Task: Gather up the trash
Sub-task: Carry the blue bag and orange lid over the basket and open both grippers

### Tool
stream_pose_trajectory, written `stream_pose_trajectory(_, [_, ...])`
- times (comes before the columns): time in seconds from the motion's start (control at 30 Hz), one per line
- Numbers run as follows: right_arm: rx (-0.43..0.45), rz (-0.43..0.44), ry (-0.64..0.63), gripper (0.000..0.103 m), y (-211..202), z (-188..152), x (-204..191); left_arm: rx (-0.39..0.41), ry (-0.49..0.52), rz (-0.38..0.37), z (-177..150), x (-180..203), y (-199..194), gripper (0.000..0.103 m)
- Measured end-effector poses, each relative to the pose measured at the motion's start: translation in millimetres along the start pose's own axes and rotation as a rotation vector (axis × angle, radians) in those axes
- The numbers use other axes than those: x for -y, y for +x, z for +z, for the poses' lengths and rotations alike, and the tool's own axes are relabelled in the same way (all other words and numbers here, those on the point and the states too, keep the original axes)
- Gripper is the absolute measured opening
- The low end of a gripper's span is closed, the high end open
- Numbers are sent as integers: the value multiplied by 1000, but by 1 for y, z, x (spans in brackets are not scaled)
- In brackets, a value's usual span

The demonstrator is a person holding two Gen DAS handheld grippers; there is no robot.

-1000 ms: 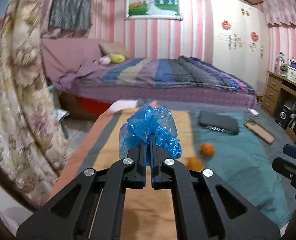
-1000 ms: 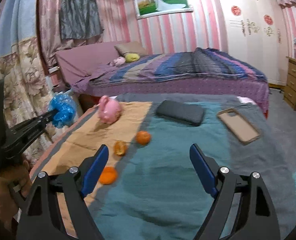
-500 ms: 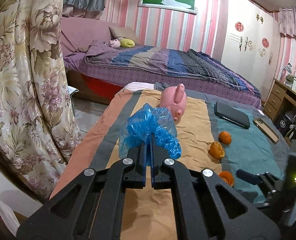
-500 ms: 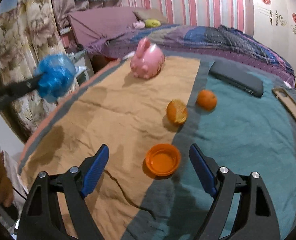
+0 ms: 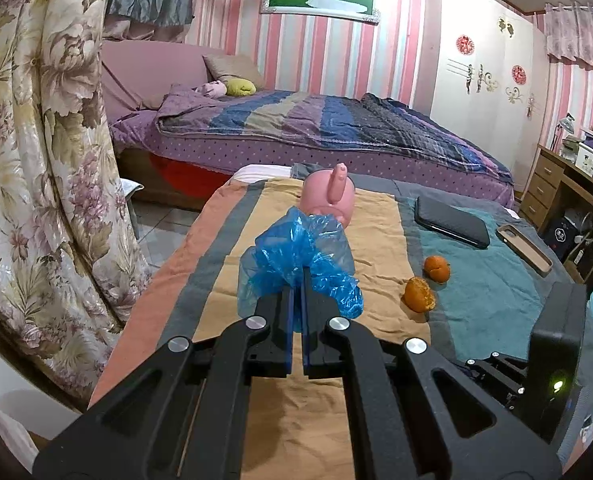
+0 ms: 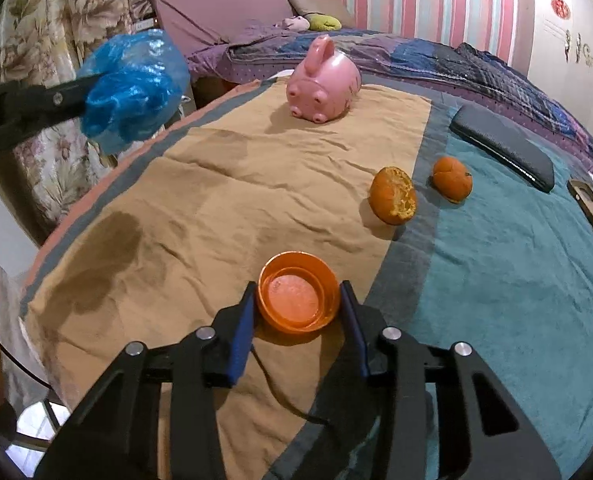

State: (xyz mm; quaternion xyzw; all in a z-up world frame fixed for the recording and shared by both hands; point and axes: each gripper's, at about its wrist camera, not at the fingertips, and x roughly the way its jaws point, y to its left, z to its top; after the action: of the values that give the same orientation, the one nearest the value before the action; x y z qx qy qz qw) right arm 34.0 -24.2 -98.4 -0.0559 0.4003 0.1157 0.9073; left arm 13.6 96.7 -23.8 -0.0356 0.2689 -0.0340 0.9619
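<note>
So the left tool (image 5: 298, 300) stays clamped on a crumpled blue plastic bag (image 5: 296, 256), while the right tool (image 6: 296, 308) has just been closing around an orange cap (image 6: 298, 294) on the table (image 6: 216, 208). Two orange peels (image 6: 392, 196) still await collection, apparently.

1. The pink pig toy (image 5: 328, 196) has its lower face hidden behind the blue plastic bag (image 5: 296, 256).
2. The phone case (image 6: 592, 210) is cut off at the right wrist view's edge (only a corner shows).
</note>
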Motion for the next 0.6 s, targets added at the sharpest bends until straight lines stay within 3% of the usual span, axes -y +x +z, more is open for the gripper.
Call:
stream_pose_trajectory(0.3, [78, 4, 39, 40, -30, 8, 24, 5, -2, -9, 2, 8, -2, 1])
stream_pose_trajectory(0.6, [194, -23, 102, 40, -83, 12, 66, 20, 20, -61, 11, 44, -9, 1])
